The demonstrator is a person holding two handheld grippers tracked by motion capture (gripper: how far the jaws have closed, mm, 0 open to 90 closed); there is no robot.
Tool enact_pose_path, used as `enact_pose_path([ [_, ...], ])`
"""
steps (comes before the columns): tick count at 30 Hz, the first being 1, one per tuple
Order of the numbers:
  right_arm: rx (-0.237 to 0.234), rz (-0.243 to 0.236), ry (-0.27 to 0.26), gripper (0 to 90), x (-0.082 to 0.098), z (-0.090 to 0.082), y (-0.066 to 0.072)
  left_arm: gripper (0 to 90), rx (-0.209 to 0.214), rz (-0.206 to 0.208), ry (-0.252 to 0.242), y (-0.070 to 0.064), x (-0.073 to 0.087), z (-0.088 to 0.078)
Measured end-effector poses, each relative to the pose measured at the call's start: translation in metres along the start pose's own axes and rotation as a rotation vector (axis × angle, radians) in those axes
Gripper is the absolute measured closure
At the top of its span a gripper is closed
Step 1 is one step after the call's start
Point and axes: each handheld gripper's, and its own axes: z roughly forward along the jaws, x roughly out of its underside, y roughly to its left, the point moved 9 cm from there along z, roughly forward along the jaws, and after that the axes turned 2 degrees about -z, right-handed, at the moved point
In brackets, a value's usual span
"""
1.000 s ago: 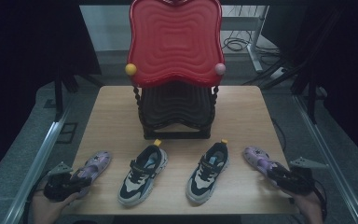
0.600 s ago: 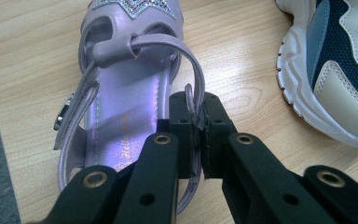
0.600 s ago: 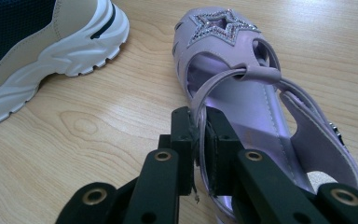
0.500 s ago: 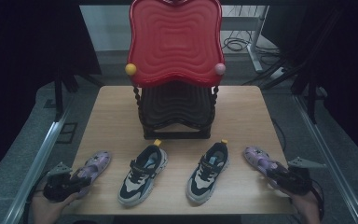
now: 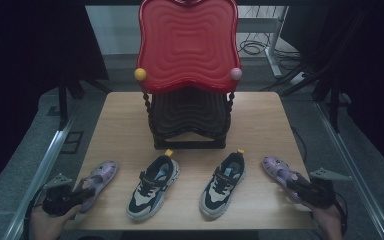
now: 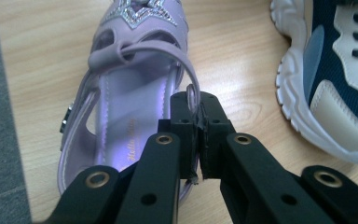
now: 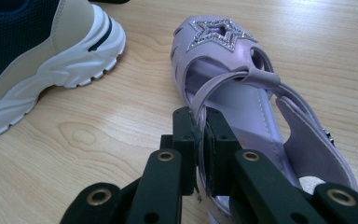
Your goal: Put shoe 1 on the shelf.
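- The right hand-held gripper (image 7: 199,135) has closed its jaws on the heel strap of the right sandal (image 7: 242,93).
- The left hand-held gripper (image 6: 198,126) has tightened slightly on the left sandal (image 6: 130,88) strap.

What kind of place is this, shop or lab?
Probably a lab recording setup, not a shop: a lone wooden table ringed by dark curtains, cables loose on the floor behind, and a red shoe rack as prop.

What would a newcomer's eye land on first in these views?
The tall red wavy rack at the table's far middle dominates. In front of it stand two dark sneakers, flanked by a purple sandal at each end; the left gripper and right gripper are each shut on a sandal strap.
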Motion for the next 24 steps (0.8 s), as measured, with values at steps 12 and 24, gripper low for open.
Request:
enact_pose_path([
  [12, 0.030, 0.054, -0.052, 84.8, -0.007, -0.003, -0.001, 86.6, 0.001, -0.036, -0.076, 0.004, -0.012, -0.011],
  [24, 0.033, 0.139, -0.161, 85.0, -0.017, -0.016, -0.006, 86.5, 0.056, -0.062, -0.157, -0.002, -0.029, -0.022],
])
